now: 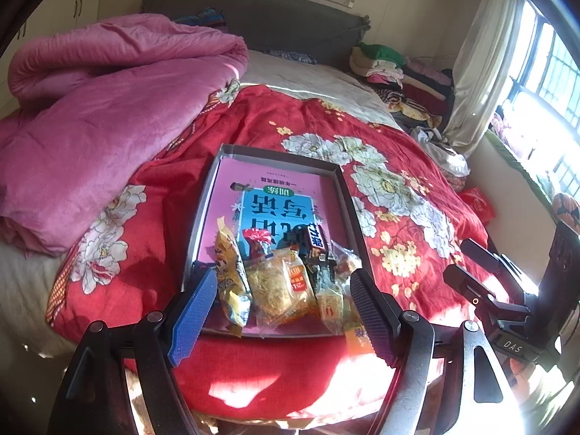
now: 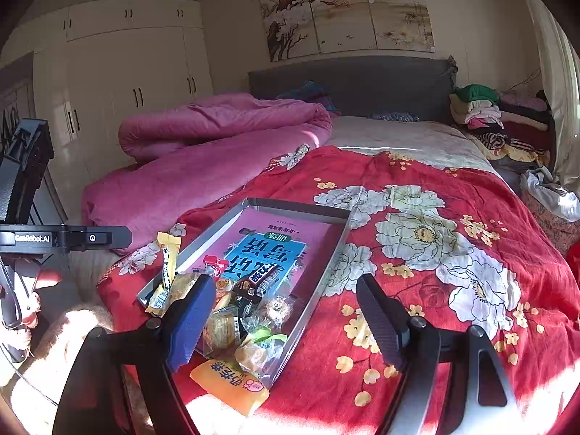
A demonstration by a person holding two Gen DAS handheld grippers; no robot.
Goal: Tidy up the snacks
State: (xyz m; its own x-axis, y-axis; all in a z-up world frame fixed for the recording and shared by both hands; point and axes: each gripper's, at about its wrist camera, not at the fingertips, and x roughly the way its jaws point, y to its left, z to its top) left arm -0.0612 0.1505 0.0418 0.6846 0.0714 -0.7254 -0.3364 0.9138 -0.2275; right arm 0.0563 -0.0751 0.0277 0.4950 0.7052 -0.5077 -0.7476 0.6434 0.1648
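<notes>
A shallow grey box (image 1: 346, 195) (image 2: 326, 257) lies on the red floral quilt, with a pink and blue book (image 1: 275, 203) (image 2: 275, 250) inside. Several snack packs are piled at its near end: a yellow long pack (image 1: 230, 272), a pastry pack (image 1: 279, 286), a dark chocolate bar (image 1: 318, 241) (image 2: 261, 281). An orange pack (image 2: 230, 386) lies on the near rim. My left gripper (image 1: 282, 311) is open and empty, its fingers either side of the pile. My right gripper (image 2: 286, 320) is open and empty, hovering over the box's near right corner.
A rolled pink duvet (image 1: 108, 108) (image 2: 217, 145) lies at the left of the bed. Folded clothes (image 1: 398, 72) (image 2: 500, 119) are stacked at the head right. A window (image 1: 543, 83) is at the right. Wardrobes (image 2: 127, 79) stand at the left.
</notes>
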